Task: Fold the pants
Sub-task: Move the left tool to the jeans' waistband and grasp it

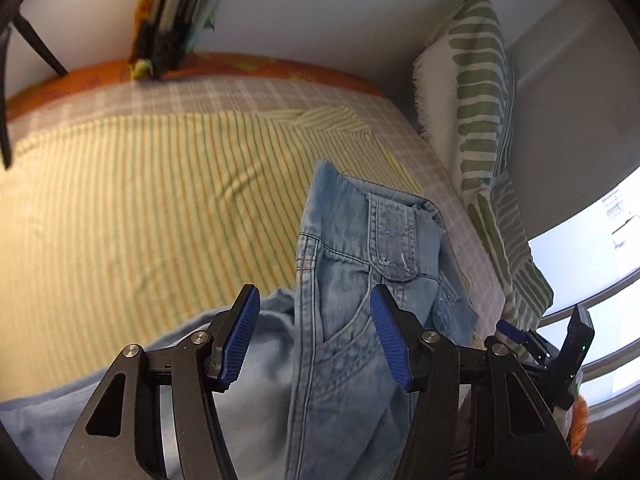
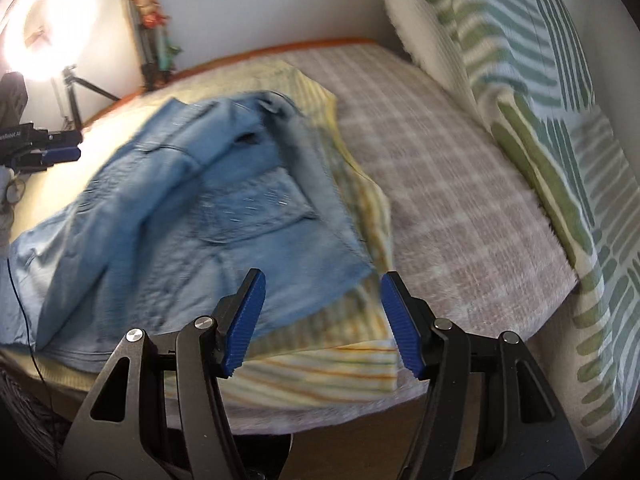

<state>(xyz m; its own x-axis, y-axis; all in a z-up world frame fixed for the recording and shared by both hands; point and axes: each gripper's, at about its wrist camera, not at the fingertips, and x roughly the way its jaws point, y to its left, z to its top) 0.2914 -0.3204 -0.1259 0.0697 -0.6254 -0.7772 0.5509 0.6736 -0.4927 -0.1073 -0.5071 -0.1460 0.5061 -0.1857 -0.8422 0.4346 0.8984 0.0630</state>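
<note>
Jeans job, both grippers up close and nothing clamped. Left gripper (image 1: 314,330) right at the near edge of its own view, blue pads (image 1: 239,336) spread wide, a raised fold of the denim pants (image 1: 344,280) standing between them without clearly touching either pad. Right gripper (image 2: 322,322) same deal in the other view: jaws wide apart, hovering just off the near right corner of the pants (image 2: 192,208), holding nothing.

Pants themselves: light blue, crumpled, bunched up rather than flat, spread over the yellow striped cloth (image 1: 140,184) with the waistband and a pocket flap facing up. Right wrist view pretty blurry, so stitching detail hard to make out there. Striped cloth (image 2: 320,364) sitting on top of a grey checked blanket (image 2: 448,200), poking out past the denim on the near right side.

Further out on the right, green striped pillows (image 2: 520,92) propped along the wall, next to the blanket. Far left in the right wrist view, a glowing ring light (image 2: 52,20) on a tripod, plus the left gripper (image 2: 52,155) peeking in beside the pants. Far end of the bed: orange edge (image 1: 260,66) and some colourful hanging stuff (image 1: 176,12), too blurred to identify.
</note>
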